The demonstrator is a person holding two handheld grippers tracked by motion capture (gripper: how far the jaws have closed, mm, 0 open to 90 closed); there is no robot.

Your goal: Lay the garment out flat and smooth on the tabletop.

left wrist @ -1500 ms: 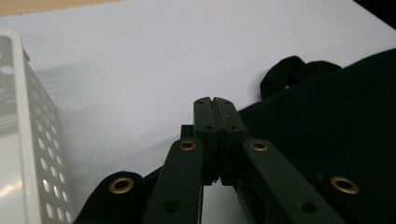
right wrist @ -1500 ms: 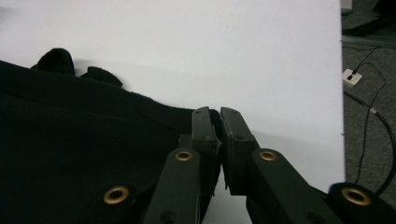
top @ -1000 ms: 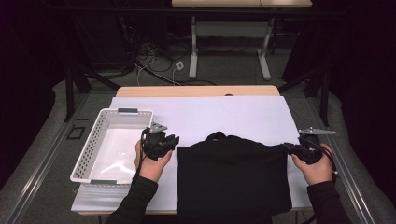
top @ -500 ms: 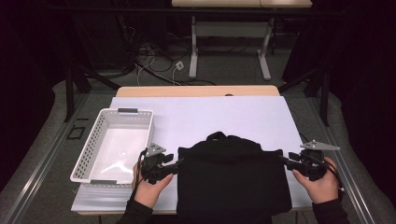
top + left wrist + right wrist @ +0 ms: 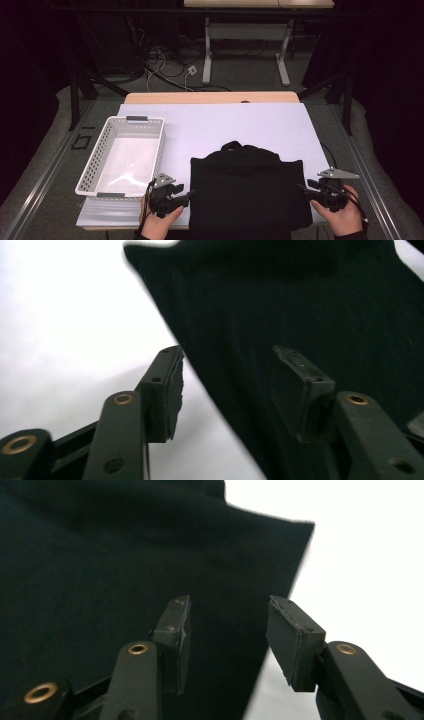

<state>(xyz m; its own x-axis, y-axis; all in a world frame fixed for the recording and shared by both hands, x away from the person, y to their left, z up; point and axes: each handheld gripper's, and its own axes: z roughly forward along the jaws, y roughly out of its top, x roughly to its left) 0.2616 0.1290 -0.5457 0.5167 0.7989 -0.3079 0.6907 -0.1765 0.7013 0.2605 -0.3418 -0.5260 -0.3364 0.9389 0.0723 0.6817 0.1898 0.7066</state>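
Observation:
A folded black garment (image 5: pixel 247 190) lies flat on the white table cover (image 5: pixel 240 125), near the front edge. My left gripper (image 5: pixel 186 196) is at its lower left side. In the left gripper view the cloth (image 5: pixel 300 300) edge runs between the jaws of that gripper (image 5: pixel 227 360). They stand apart, have just been opening, and press on nothing. My right gripper (image 5: pixel 304 191) is at the lower right side. Its jaws (image 5: pixel 230 607) straddle the cloth (image 5: pixel 100 555) edge. They have also just been opening and grip nothing.
A white perforated basket (image 5: pixel 87 170) stands on the left of the table, just beyond my left hand. Bare white cover stretches behind the garment. Desk legs and cables stand on the floor past the far edge.
Both hands have moved back toward the near table edge, along the garment's left and right sides. The garment lies where it was.

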